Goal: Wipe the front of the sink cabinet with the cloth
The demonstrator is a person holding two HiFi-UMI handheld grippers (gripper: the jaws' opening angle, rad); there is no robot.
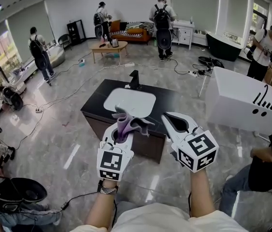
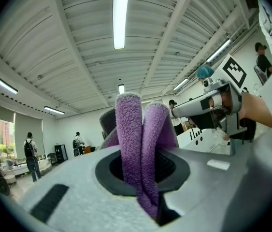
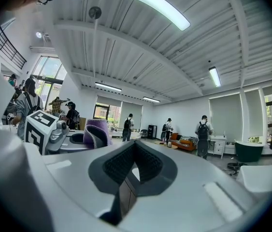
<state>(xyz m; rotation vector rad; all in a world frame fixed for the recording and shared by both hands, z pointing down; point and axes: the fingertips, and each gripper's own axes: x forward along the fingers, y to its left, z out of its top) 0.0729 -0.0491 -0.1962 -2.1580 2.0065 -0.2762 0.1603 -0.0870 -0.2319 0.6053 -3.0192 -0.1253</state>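
Nearest are the person's two forearms, each ending in a gripper held out ahead. The left gripper (image 1: 120, 135) has its jaws closed on the purple cloth (image 1: 128, 124), a folded bunch pinched in the hollow between the pads and standing up past the tips with loose ends flopping to the right. The right gripper (image 1: 170, 121) carries nothing. Its jaws look drawn together at the tips, leaving only the hollow between the pads, through which a little of the cabinet shows.

Beyond and below both sets of jaws stands the sink cabinet (image 1: 150, 146). Its dark top holds a white basin (image 1: 128, 102), and its brown front faces the person. That front is an upright face whose long axis runs across, left to right of the jaws. The cloth is not yet touching it and seems to hang level with the near edge of the top.

As I judge it, the left jaws are the ones to go, down and forward so the cloth meets the panel flat, then sideways along it. Open floor (image 1: 78, 153) lies to the left of the jaws. To the right, a white tub (image 1: 244, 103) and a seated person (image 1: 271, 153) stand well apart from the cabinet.
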